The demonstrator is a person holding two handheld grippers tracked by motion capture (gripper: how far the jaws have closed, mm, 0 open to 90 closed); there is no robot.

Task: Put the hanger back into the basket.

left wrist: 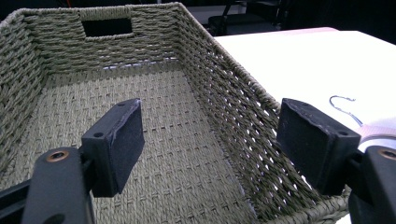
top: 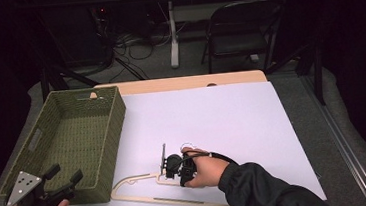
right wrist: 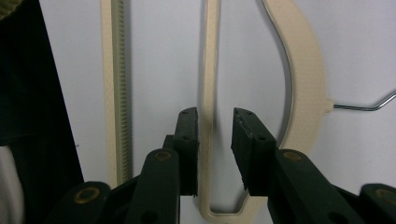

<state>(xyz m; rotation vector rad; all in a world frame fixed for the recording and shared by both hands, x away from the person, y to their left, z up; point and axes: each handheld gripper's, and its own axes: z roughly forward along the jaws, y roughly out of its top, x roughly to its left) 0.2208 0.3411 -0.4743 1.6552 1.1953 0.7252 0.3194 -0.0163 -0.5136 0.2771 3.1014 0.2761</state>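
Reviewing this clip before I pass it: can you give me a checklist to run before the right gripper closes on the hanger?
1. Right gripper jaws open: ok.
2. A thin inner bar of the hanger sits between them: ok.
3. Pads touching that bar: cannot tell.
4. Hanger lies flat on the white sheet: ok.
5. Basket empty to receive it: ok.
6. Left gripper open, at the basket's near end, away from the hanger: ok.

No text, label, brand, number or sign can be read anywhere: none on the woven basket [top: 104, 135], on the wooden clothes hanger [right wrist: 306, 79] lying just beside the basket, on the white sheet [top: 222, 114] under the hanger, or on the black pads [left wrist: 122, 140] over the basket.
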